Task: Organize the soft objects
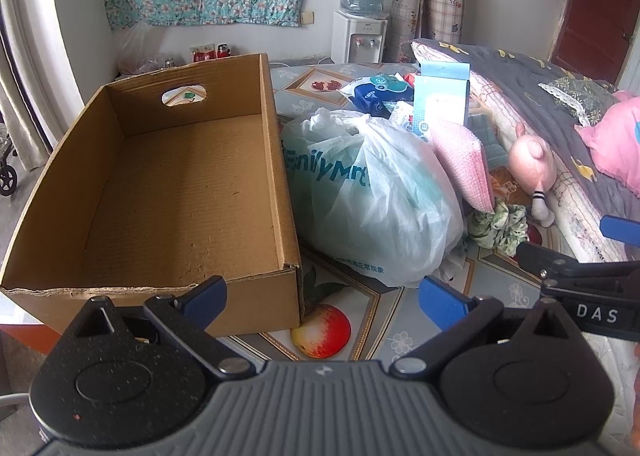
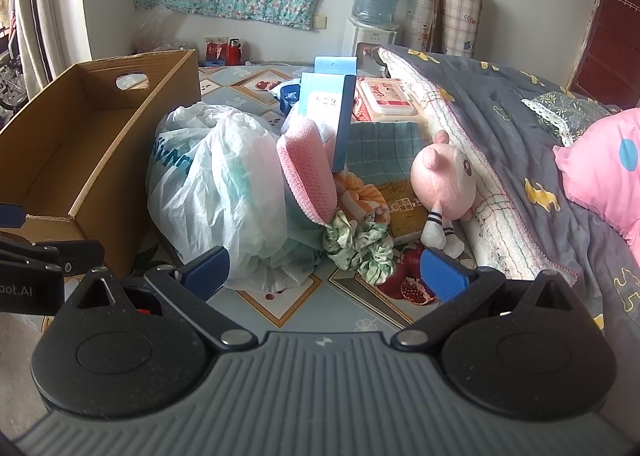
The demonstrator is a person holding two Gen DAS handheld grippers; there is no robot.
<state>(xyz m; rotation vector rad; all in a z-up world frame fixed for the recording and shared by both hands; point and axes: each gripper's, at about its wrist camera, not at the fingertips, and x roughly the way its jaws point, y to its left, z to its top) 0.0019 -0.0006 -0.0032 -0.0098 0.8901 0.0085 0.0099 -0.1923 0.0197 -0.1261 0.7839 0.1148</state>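
Observation:
An empty cardboard box stands on the left of the bed; it also shows in the right wrist view. Right of it lies a stuffed white plastic bag. Beside the bag are a pink cloth, a green floral scrunchie and a pink plush toy. My left gripper is open and empty, in front of the box's near right corner. My right gripper is open and empty, just short of the scrunchie.
A blue-white carton, a wet-wipes pack, a green towel and an orange packet lie behind the soft things. A rolled grey quilt and pink pillow lie at the right. A water dispenser stands at the wall.

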